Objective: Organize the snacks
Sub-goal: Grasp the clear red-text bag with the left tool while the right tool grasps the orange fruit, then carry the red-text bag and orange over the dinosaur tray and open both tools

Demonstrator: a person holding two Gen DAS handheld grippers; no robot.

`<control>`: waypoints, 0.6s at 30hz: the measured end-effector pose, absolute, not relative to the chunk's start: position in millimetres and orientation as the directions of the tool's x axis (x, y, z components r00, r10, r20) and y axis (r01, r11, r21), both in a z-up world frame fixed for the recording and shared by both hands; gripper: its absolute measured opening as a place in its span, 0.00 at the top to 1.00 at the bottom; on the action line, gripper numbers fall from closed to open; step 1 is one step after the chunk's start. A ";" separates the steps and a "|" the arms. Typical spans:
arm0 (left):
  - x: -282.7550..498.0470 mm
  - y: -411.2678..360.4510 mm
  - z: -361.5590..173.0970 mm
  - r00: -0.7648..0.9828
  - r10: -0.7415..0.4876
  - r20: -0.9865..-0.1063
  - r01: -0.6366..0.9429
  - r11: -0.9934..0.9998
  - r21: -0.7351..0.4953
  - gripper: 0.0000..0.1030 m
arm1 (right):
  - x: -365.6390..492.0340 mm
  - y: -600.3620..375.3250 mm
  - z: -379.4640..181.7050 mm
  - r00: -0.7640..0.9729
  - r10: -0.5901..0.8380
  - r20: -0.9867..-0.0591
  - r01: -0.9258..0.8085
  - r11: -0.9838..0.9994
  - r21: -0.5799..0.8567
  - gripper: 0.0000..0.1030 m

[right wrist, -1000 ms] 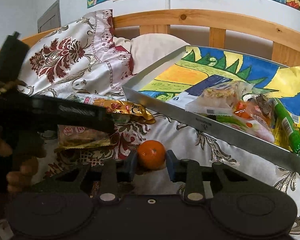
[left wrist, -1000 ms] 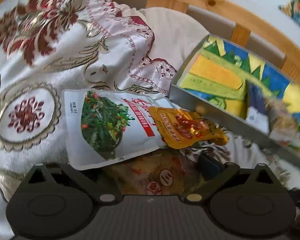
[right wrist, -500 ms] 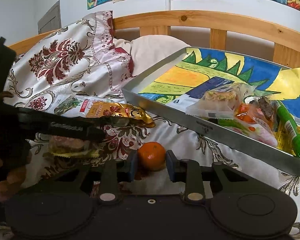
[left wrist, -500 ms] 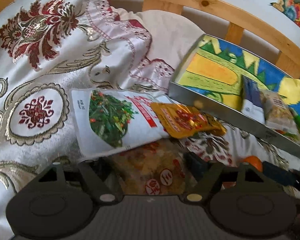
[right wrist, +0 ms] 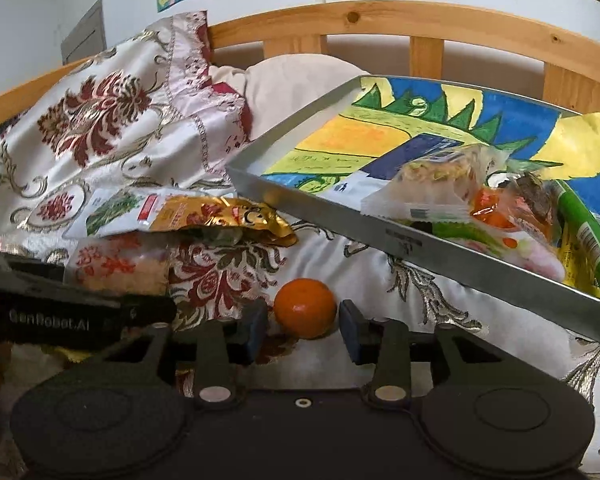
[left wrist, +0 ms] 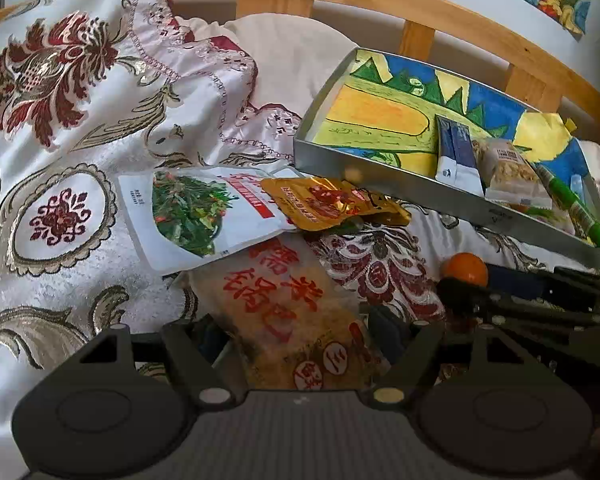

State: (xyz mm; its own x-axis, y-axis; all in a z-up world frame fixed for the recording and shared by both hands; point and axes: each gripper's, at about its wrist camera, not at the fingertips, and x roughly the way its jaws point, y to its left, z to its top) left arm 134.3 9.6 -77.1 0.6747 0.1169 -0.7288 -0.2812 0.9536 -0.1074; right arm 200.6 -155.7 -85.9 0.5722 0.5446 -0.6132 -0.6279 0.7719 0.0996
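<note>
Hard to read: the left gripper's [left wrist: 296, 332] fingertips are mostly covered by the clear pack [left wrist: 296, 320] w/ red print that sits between them, bottom centre of the left view, so contact can't be made out; its jaws have just been closing round that pack and look snug to its sides, but whether they pinch it I can't tell. In the right view that gripper [right wrist: 80, 312] shows only as a dark bar at lower left, cut by the frame edge. Right gripper [right wrist: 302, 328], bottom centre: jaws have just been opening, fingers [right wrist: 254, 328] now apart w/ a slim gap each side of the orange [right wrist: 305, 307], which rests on the bedspread [right wrist: 380, 272] between them, not clamped. White pouch [left wrist: 196, 216] w/ greens photo lies mid-left, its lower edge over the clear pack; gold pouch [left wrist: 328, 202] overlaps its right end and runs under the tray's rim. Tray [right wrist: 340, 220], right of frame, tilted, far end cut off; snacks inside incl. a green stick [right wrist: 584, 236] piled at its right, labels too blurred to read.
</note>
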 end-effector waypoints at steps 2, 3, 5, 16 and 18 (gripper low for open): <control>134.1 8.3 -76.5 0.677 0.110 -0.728 -0.272 0.956 -0.108 0.26 | 202.0 -156.7 -86.0 0.570 0.550 -0.611 -0.627 0.771 0.109 0.66; 133.4 8.1 -76.0 0.680 0.100 -0.727 -0.265 0.957 -0.116 0.26 | 201.8 -157.3 -85.8 0.570 0.551 -0.610 -0.626 0.771 0.111 0.66; 131.6 7.8 -74.3 0.683 0.072 -0.726 -0.246 0.960 -0.137 0.28 | 199.5 -157.4 -84.4 0.574 0.552 -0.605 -0.630 0.769 0.105 0.66; 114.3 6.2 -58.1 0.734 -0.074 -0.675 -0.151 0.951 -0.269 0.30 | 172.5 -169.0 -59.6 0.636 0.530 -0.560 -0.647 0.762 -0.013 0.66; 110.6 3.4 -49.4 0.760 -0.089 -0.644 -0.124 0.952 -0.278 0.30 | 169.8 -174.1 -51.6 0.655 0.524 -0.545 -0.636 0.772 -0.022 0.66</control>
